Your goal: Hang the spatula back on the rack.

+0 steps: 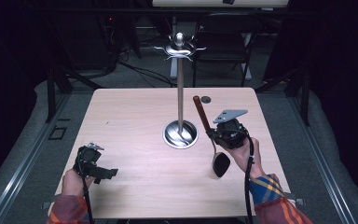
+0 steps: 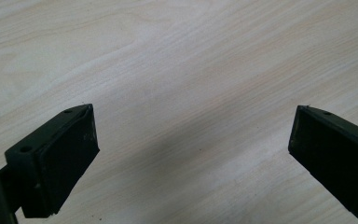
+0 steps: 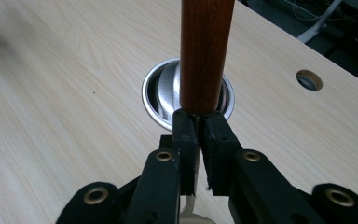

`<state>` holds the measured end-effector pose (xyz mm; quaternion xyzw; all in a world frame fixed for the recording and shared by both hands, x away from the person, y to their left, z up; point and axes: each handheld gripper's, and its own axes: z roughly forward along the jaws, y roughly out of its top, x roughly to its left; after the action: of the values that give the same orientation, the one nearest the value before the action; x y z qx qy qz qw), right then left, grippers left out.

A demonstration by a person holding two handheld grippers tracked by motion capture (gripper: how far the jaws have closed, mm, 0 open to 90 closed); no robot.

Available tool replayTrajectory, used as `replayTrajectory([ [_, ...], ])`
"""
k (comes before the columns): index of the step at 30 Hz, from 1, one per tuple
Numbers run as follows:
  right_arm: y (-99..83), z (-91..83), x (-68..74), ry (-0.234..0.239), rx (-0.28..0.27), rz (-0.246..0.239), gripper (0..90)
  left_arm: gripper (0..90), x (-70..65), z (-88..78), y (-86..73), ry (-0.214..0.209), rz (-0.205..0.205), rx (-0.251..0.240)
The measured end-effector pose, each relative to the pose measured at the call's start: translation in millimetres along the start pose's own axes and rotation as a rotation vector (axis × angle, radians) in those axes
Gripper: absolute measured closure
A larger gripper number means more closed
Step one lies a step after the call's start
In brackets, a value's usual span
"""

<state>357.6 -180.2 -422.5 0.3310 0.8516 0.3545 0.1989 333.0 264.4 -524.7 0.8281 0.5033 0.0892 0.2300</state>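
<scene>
A person sits at a pale wooden tabletop (image 1: 135, 116) with a claw in each hand, seen from above and from a camera on each claw.

The right claw (image 1: 213, 135), at the right side of the tabletop, is clenched on a ladle (image 1: 209, 135). Its two black jaws pinch the thin metal neck just below the reddish-brown wooden handle (image 3: 205, 51). In the high view the ladle is held tilted, handle pointing up and away from the person, and its dark bowl (image 1: 221, 164) hangs low near the tabletop, close to the person's right hand (image 1: 249, 156).

Just left of the ladle stands a metal utensil stand (image 1: 180, 93): a round shiny base (image 3: 154, 108) in the middle of the tabletop, an upright pole, and a ring of curved hooks (image 1: 179, 49) at the top. The ladle is near the stand but apart from it.

The left claw (image 2: 191, 149) is released, its jaws wide apart with bare wood between them. It rests low at the near left corner, well apart from the ladle.

A small round hole (image 3: 309, 80) sits in the tabletop beyond the stand.
</scene>
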Motion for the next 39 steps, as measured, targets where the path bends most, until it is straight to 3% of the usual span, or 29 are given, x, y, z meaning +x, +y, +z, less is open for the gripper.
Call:
replayTrajectory([
  [15, 9.7, -9.2, -3.1, -0.003, -0.065, 0.017, 84.1, 1.3, -0.3, 0.7, 0.1, 0.002, 0.004, 0.002],
  [39, 28.5, -8.1, -7.6, -0.017, -0.078, 0.021, 84.0, 1.2, -0.5, 0.9, -0.1, -0.001, 0.002, 0.003],
])
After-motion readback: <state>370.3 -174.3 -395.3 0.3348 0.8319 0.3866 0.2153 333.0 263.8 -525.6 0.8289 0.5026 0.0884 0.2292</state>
